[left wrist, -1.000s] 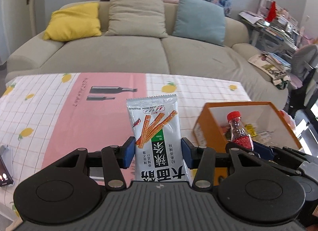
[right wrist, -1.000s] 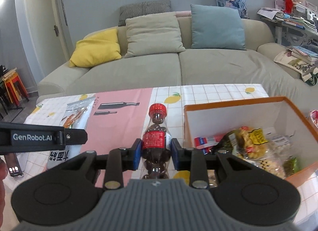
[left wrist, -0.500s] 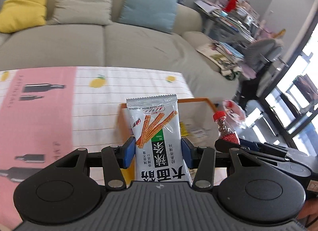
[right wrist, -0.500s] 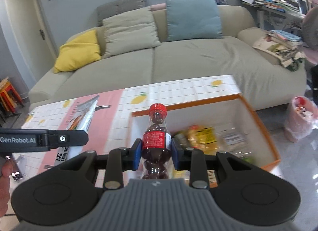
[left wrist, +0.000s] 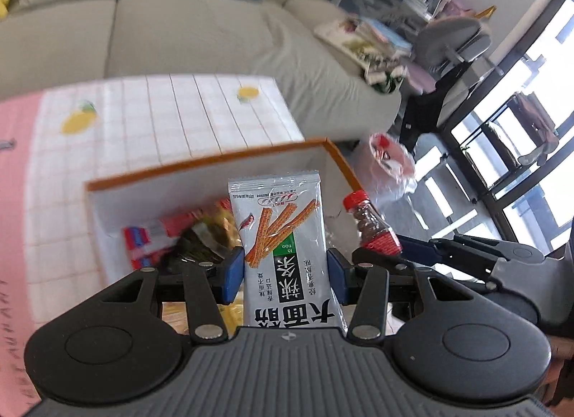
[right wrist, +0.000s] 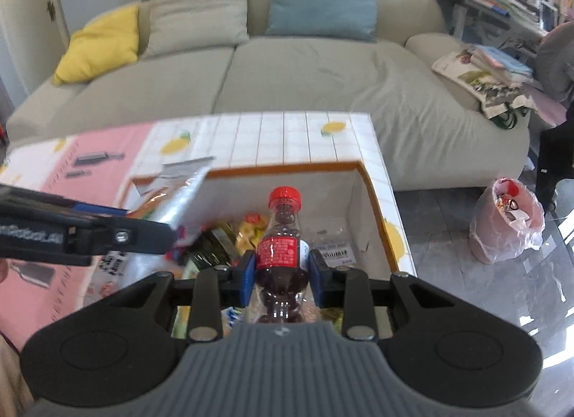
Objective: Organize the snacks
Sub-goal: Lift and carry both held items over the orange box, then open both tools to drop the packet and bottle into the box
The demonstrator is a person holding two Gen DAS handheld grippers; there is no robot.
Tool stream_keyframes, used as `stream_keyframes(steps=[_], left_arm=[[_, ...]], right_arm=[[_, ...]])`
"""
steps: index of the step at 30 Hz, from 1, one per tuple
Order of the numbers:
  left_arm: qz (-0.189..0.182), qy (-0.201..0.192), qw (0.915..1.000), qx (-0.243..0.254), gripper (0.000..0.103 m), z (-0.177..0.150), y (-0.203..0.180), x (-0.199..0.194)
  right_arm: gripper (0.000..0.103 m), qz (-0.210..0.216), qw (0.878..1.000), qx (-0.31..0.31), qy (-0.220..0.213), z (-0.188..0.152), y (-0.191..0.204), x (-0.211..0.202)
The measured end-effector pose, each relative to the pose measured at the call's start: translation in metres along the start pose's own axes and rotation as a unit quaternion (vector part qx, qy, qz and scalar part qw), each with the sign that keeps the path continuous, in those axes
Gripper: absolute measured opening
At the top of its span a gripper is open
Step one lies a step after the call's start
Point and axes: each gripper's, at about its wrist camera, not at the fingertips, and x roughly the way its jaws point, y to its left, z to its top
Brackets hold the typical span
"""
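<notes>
My left gripper [left wrist: 283, 271] is shut on a silver snack packet [left wrist: 283, 237] printed with orange sticks, held upright above the orange-rimmed white box [left wrist: 201, 164]. My right gripper [right wrist: 281, 271] is shut on a small red-capped cola bottle [right wrist: 281, 237], upright over the same box [right wrist: 287, 167]. The bottle also shows in the left wrist view [left wrist: 371, 225], to the right of the packet. The packet shows edge-on in the right wrist view [right wrist: 179, 194], at the left. Several snack packs [right wrist: 229, 234] lie inside the box.
The box stands at the right end of a table with a pink and lemon-print cloth [right wrist: 251, 137]. A beige sofa [right wrist: 287, 69] with cushions lies beyond. A pink bin with a plastic bag [right wrist: 506, 223] stands on the floor at the right.
Both grippers have moved right, from over the tablecloth to over the box, and have come lower toward it. Each still holds its item.
</notes>
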Motion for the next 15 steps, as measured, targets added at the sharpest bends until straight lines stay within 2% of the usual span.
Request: stream_keyframes(steps=[7, 15], left_arm=[[0.011, 0.043, 0.9988, -0.023, 0.055, 0.009, -0.003, 0.064], [0.022, 0.083, 0.9953, -0.045, 0.055, 0.017, 0.0, 0.11]], right_arm=[[0.029, -0.007, 0.997, -0.055, 0.048, 0.002, -0.02, 0.052], [0.029, -0.01, 0.99, -0.101, 0.098, 0.001, -0.034, 0.099]])
